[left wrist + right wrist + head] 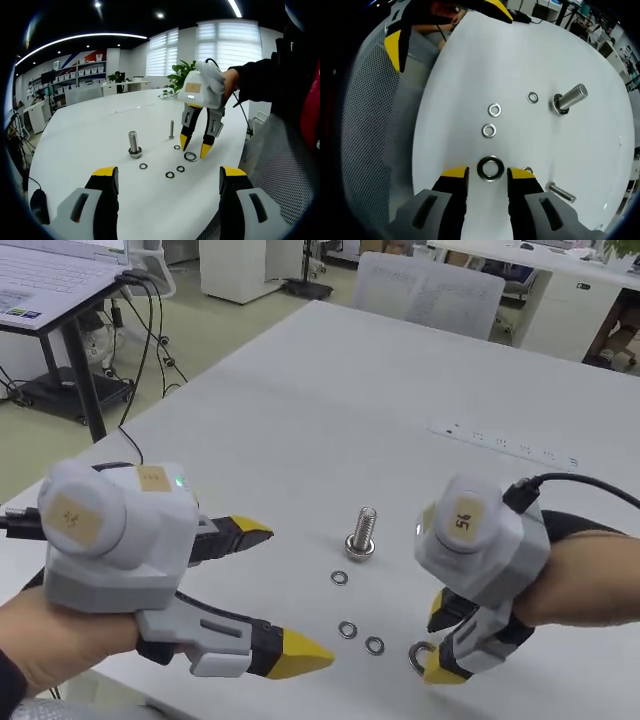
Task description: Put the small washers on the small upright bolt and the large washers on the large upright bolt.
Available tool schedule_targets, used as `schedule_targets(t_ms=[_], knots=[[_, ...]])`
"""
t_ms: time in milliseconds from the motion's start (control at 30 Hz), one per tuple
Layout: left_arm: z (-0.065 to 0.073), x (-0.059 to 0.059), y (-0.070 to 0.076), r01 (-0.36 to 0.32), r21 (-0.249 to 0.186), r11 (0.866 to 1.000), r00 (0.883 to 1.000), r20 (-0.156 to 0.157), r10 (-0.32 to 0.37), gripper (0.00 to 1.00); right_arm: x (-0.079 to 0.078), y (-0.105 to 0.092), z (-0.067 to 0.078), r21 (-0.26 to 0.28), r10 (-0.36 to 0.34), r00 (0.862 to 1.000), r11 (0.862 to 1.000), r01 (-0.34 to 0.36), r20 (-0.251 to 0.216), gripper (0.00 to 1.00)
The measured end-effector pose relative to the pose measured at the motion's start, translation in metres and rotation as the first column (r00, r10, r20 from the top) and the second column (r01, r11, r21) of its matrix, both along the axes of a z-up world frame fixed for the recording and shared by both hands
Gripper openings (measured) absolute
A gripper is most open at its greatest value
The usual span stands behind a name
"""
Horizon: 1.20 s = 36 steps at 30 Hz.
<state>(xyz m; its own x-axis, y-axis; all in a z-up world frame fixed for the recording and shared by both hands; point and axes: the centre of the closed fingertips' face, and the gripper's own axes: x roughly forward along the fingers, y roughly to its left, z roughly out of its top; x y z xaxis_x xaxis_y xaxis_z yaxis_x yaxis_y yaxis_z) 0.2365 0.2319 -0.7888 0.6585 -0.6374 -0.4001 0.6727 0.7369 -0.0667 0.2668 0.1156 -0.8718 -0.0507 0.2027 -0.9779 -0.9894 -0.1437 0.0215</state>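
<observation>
Large washer (489, 168): one steel ring, lying flat on the white desk (470, 65), low centre of the right gripper view.

Right gripper (487, 174): poised over that ring. The fingers (455, 176) are part open, with one yellow tip on each side of the ring and close to its rim. Nothing is gripped or lifted.

Handling, by judgement: a thin flat ring offers little to pinch. The tips should go down to the desk surface, square across the ring's widest line. They should close slowly, so the ring rides up between them rather than skating off.

Small washer (527, 171): one, half hidden behind the right-hand tip, low in the same view. It is likely to be nudged or caught in the closing, so the pinch should stay centred on the large ring.

Loose washers: three small ones (489, 131), (494, 110), (532, 97), strung from frame centre toward the upper right, apart from the tips.

Large upright bolt (567, 99): upper right of the right gripper view, head on the desk, threaded shank up. This is the place for the ring in hand. Judged best to carry the ring level, centre its hole over the shank tip, and release only once it is over the thread.

Small upright bolt (560, 191): lower right, near the fingers. The lift should stay clear of it.

Left gripper (295, 593): lower left of the head view, fingers spread wide, holding nothing, apart from the washers.
</observation>
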Motion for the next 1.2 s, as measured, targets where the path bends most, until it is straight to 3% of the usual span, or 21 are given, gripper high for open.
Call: schedule_targets(t_ms=[600,1200], knots=[[0.0018,-0.0016,0.0011,0.001,-0.006,1.000,1.000,0.006,-0.001,0.82,0.0012,-0.0039,-0.0096,-0.026,-0.006,1.000,1.000,0.006,0.025,0.30],[0.0021,-0.0037,0.0006,0.000,-0.007,1.000,1.000,0.003,0.000,0.81,-0.0002,-0.0011,-0.0080,-0.033,-0.006,1.000,0.999,0.007,0.027,0.24]])
